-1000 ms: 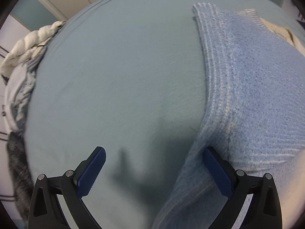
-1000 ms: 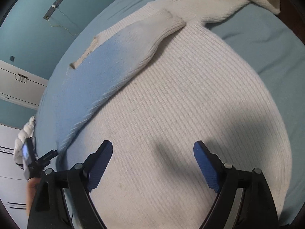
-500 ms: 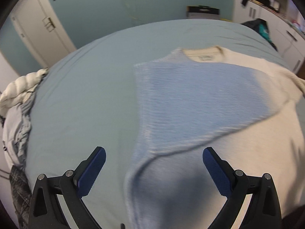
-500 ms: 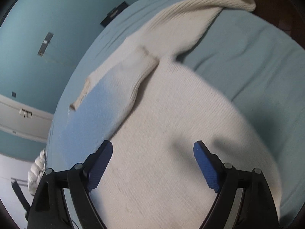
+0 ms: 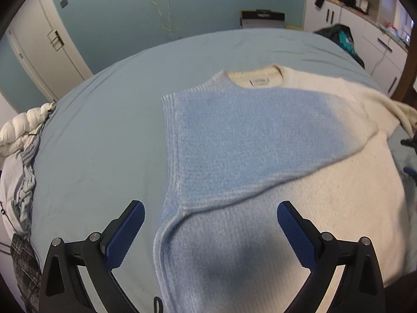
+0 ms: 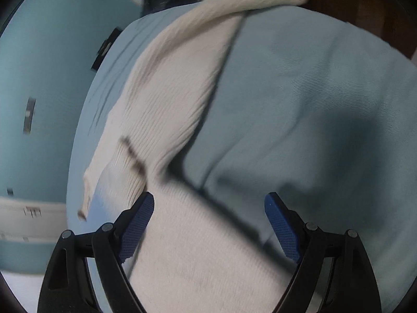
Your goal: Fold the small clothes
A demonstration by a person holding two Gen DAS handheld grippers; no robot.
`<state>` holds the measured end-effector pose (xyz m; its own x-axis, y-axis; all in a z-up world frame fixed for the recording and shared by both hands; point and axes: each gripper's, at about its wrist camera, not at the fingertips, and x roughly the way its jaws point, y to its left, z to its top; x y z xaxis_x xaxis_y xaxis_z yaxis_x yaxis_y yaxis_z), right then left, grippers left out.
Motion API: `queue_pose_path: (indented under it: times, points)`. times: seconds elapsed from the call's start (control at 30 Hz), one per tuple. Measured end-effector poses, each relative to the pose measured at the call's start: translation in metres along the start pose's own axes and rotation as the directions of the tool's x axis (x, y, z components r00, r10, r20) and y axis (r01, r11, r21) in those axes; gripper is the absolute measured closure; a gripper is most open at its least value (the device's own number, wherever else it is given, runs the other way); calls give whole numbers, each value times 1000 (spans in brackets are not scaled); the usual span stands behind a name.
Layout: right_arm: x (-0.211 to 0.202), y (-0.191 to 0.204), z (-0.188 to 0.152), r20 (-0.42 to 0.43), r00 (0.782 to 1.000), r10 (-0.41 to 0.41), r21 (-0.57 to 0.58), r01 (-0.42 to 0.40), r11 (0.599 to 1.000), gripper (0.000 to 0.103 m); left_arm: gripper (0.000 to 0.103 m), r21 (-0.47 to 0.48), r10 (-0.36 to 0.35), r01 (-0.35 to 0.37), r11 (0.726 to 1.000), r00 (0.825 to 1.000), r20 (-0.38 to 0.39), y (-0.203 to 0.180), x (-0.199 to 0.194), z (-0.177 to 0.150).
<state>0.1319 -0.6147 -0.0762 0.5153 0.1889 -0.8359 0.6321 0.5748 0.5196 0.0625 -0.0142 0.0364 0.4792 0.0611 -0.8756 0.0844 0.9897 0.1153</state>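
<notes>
A knit sweater (image 5: 325,208), cream fading to light blue, lies flat on the pale blue bed (image 5: 99,135). Its blue left sleeve (image 5: 234,140) is folded across the chest, below the collar (image 5: 258,78). My left gripper (image 5: 209,224) is open and empty above the sweater's lower left part. In the right wrist view the cream right sleeve (image 6: 177,83) stretches out over the bed towards the far edge. My right gripper (image 6: 208,219) is open and empty over the sweater's body (image 6: 198,260), near the armpit.
A white puffy jacket and grey clothes (image 5: 18,140) are heaped at the bed's left edge. White cabinets (image 5: 365,34) with dark clothes stand at the far right. A white door (image 5: 44,49) is at the far left.
Both grippers have lifted away from the sweater. The left view has pulled back to show the whole folded sleeve. The right gripper has swung right towards the outstretched cream sleeve.
</notes>
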Motion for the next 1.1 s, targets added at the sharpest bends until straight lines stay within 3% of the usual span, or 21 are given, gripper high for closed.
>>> queue_pose_path:
  times: [0.07, 0.17, 0.3, 0.4, 0.47, 0.57, 0.6, 0.63, 0.67, 0.7, 0.73, 0.77, 0.9, 1.0, 1.03, 1.07, 1.1]
  points:
    - [3, -10, 16, 20, 1000, 24, 72, -26, 997, 19, 0, -19, -1, 1, 1000, 1000, 12, 1, -1, 3]
    - [11, -1, 45, 42, 999, 5, 73, -8, 997, 19, 0, -31, -30, 31, 999, 999, 20, 3, -1, 6]
    - [41, 25, 72, 37, 993, -108, 5, 108, 994, 18, 0, -53, -40, 39, 998, 999, -11, 6, 10, 5]
    - [52, 32, 71, 70, 990, -124, 12, 124, 992, 3, 0, -75, -65, 62, 995, 997, -35, 6, 19, 6]
    - [54, 42, 66, 128, 983, -129, 57, 122, 991, 2, 0, -86, -85, 81, 993, 995, -47, 5, 23, 7]
    - [63, 61, 64, 148, 969, -200, 45, 195, 980, 5, 0, -87, -98, 94, 992, 994, -47, 2, 26, 7]
    - [69, 73, 64, 144, 958, -248, 3, 250, 968, 9, 0, -84, -98, 94, 992, 994, -44, 1, 25, 7]
    - [72, 81, 63, 150, 954, -262, -29, 269, 963, 42, 0, -79, -96, 93, 993, 995, -40, 0, 24, 6]
    - [74, 95, 62, 161, 945, -284, -92, 300, 949, 66, 0, -75, -94, 91, 993, 995, -38, -1, 24, 6]
    - [74, 103, 61, 172, 936, -306, -129, 329, 935, 79, 0, -76, -94, 91, 993, 995, -38, 0, 24, 6]
    - [75, 111, 58, 162, 944, -286, -171, 312, 934, 93, 0, -80, -98, 95, 992, 994, -37, 0, 23, 5]
    - [73, 119, 56, 159, 945, -285, -197, 313, 929, 95, 0, -85, -104, 101, 991, 994, -37, 2, 23, 5]
    - [25, 143, 27, 271, 944, -187, -208, 247, 946, 96, 0, -122, -121, 117, 986, 992, -28, 10, 19, 4]
    - [3, 172, -20, 246, 967, -66, -357, 154, 921, 94, 0, -132, -122, 118, 984, 992, -23, 14, 17, 2]
    - [0, 173, -31, 210, 977, -47, -380, 126, 916, 85, 0, -132, -120, 116, 984, 992, -26, 14, 17, 1]
    - [1, 171, -37, 158, 987, -23, -383, 82, 920, 64, 0, -133, -121, 116, 984, 992, -30, 14, 18, 0]
    - [4, 165, -41, 77, 997, 12, -373, 18, 928, 49, 0, -136, -123, 118, 984, 992, -32, 15, 18, 0]
